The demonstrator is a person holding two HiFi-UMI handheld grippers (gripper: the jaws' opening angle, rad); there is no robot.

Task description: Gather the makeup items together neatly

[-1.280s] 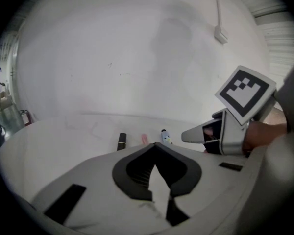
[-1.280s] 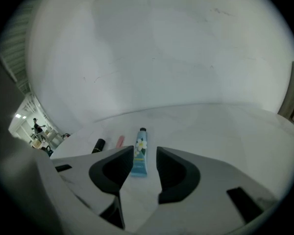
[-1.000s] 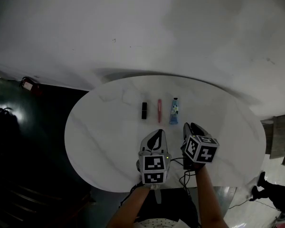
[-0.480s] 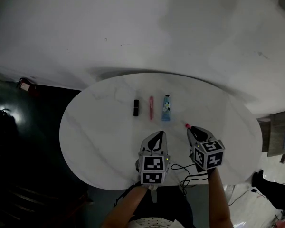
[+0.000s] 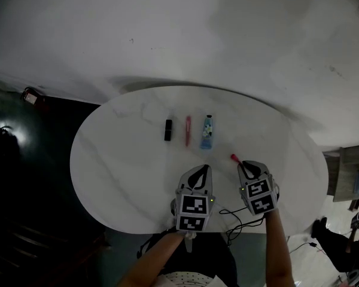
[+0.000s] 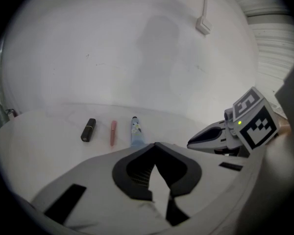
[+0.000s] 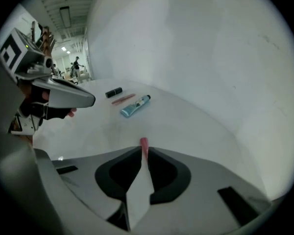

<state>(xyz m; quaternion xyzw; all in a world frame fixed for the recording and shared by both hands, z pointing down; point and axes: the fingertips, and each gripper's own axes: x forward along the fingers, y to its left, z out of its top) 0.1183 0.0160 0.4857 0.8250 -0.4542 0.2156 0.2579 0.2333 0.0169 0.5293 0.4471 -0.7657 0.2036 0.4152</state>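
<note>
Head view: set high above, facing steeply down on the oval table (image 5: 107, 178), with the left gripper (image 5: 202, 169) and right gripper (image 5: 242, 164) at its near edge. Each gripper view: low over the tabletop, close behind its own jaws, facing the white wall (image 6: 137, 43). All three views share the row of makeup items (image 5: 187, 130). Each gripper view also catches the other gripper.
</note>
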